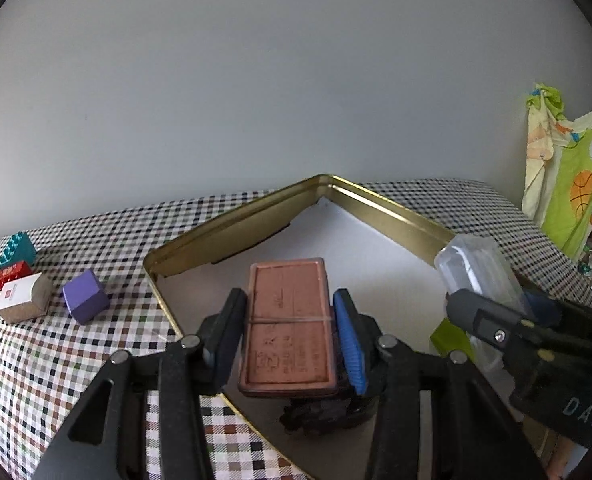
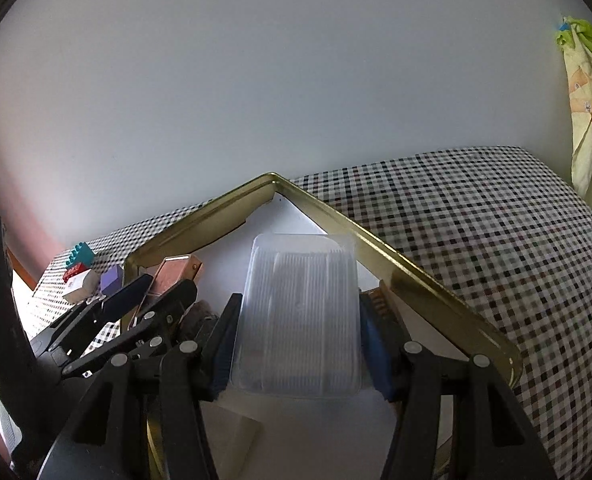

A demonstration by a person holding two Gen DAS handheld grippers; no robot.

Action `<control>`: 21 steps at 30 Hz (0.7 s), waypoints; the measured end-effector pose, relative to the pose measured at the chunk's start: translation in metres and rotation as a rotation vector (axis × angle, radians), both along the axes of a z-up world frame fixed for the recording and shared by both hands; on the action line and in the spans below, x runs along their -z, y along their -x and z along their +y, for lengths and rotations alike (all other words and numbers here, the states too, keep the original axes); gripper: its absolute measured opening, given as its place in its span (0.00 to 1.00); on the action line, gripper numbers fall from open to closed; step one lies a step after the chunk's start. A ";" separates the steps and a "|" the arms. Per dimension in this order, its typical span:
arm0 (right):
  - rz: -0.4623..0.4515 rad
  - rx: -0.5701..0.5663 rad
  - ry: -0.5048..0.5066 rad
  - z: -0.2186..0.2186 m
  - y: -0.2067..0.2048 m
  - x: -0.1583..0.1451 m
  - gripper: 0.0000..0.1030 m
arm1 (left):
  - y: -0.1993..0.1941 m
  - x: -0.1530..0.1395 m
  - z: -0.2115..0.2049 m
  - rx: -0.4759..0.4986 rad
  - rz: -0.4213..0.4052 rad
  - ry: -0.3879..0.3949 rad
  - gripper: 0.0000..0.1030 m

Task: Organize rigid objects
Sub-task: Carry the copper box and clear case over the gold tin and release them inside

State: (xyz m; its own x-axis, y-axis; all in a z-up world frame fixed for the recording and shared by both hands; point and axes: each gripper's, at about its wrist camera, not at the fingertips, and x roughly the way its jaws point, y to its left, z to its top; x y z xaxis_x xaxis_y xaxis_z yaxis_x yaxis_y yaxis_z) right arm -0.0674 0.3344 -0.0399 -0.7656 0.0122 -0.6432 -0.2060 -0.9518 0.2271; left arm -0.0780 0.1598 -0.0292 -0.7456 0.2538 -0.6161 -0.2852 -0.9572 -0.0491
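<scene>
My left gripper (image 1: 288, 326) is shut on a flat brown rectangular box (image 1: 287, 320) and holds it over the gold metal tray (image 1: 231, 220). My right gripper (image 2: 298, 336) is shut on a clear plastic box (image 2: 300, 312) and holds it over the same tray (image 2: 416, 280), near its right wall. The right gripper with the clear box (image 1: 480, 268) also shows at the right of the left wrist view. The left gripper with the brown box (image 2: 175, 270) shows at the left of the right wrist view.
On the checked tablecloth (image 1: 75, 360) left of the tray lie a purple cube (image 1: 85, 296), a white and tan box (image 1: 23, 298), a red brick (image 1: 11, 272) and a teal brick (image 1: 15, 248). A green piece (image 1: 450, 340) lies in the tray. A wall stands behind.
</scene>
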 end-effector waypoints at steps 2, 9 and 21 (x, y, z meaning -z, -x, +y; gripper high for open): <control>-0.001 0.003 0.013 0.003 0.001 0.000 0.56 | 0.000 0.000 -0.001 -0.006 -0.004 -0.001 0.43; -0.022 -0.003 0.086 0.008 0.002 0.002 0.58 | -0.005 -0.004 -0.001 -0.011 0.030 0.031 0.76; 0.147 0.112 0.235 0.035 -0.023 -0.013 0.73 | -0.017 -0.024 -0.015 -0.063 0.152 0.036 1.00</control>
State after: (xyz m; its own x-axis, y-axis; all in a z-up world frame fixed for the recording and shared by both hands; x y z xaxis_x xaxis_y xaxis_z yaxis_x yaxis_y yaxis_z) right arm -0.0447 0.3690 -0.0269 -0.8529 -0.0343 -0.5209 -0.2552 -0.8430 0.4734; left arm -0.0613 0.1449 -0.0053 -0.8448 0.1833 -0.5028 -0.2259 -0.9738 0.0246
